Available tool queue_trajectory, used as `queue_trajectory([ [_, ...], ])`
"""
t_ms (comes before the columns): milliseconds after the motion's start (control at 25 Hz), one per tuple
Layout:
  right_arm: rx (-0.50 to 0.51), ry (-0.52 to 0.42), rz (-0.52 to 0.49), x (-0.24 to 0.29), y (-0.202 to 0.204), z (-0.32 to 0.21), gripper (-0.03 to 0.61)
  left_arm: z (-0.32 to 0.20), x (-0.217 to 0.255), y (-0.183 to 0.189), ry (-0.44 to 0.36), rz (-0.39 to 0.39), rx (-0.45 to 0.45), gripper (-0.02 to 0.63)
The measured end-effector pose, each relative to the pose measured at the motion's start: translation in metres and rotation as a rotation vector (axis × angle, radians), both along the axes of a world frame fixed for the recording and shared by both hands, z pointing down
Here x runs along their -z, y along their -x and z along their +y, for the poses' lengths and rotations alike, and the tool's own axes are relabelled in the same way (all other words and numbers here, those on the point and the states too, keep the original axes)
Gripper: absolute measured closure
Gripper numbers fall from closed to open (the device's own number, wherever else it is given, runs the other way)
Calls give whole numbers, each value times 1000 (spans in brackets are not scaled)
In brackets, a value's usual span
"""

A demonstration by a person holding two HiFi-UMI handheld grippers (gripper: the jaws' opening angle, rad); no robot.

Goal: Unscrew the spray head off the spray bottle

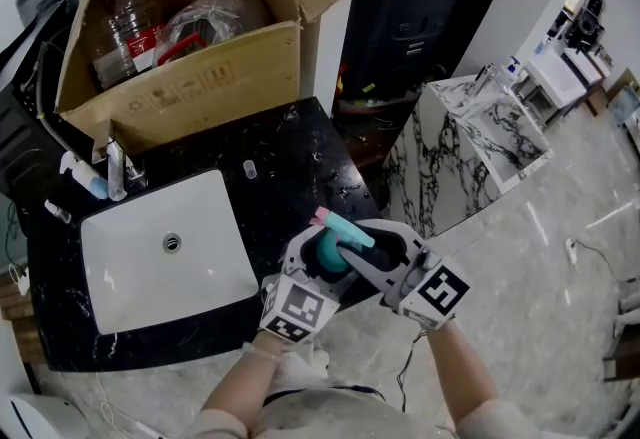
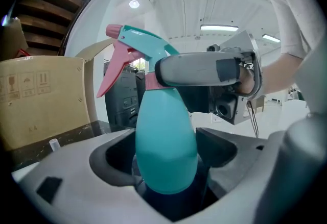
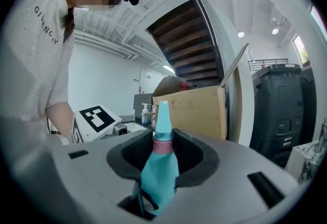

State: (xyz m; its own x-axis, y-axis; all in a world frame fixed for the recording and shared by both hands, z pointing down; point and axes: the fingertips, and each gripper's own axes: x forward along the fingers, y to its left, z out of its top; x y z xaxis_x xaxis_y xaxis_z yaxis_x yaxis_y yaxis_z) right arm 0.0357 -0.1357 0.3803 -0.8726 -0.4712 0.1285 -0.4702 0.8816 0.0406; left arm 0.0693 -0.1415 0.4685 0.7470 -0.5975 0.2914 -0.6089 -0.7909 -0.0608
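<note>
- A teal spray bottle (image 2: 166, 131) is held upright in the air, in front of the person and over the front right corner of a black marble counter (image 1: 290, 142).
- Its spray head (image 2: 145, 47) is still on. The head is teal with a pink trigger (image 2: 113, 72) and a pink nozzle tip, and it points toward the cardboard box.
- The left gripper (image 2: 167, 155) has the bottle's rounded body between its jaws. The dark pads are closed in against the body from both sides and carry it.
- The right gripper (image 3: 163, 159) reaches in from the right at neck height. Its jaws are partly closed and clasp the pink collar (image 3: 163, 146), where the head joins the bottle.
- Each gripper bears a cube with black-and-white square markers, the left one (image 1: 298, 310) and the right one (image 1: 443, 289) both close to the person's wrists.
- A white rectangular sink (image 1: 215, 272) is set into the counter to the left of the bottle, with a chrome faucet (image 1: 115, 172) at its back edge.
- Behind the sink stands an open cardboard box (image 1: 190, 82) holding clear plastic bottles and bags.
- To the right, on the pale floor, is a white block with black marble veining (image 1: 470, 142).
</note>
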Motion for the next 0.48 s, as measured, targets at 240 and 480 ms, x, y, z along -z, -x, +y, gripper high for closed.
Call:
queue_trajectory([
  [240,188,33,-15,0,-3,4,446,4,1,-2,12,-2,-45,244],
  [480,421,77,-51,-1,-7,6,446,6,2,-2,20,1,-48,247],
])
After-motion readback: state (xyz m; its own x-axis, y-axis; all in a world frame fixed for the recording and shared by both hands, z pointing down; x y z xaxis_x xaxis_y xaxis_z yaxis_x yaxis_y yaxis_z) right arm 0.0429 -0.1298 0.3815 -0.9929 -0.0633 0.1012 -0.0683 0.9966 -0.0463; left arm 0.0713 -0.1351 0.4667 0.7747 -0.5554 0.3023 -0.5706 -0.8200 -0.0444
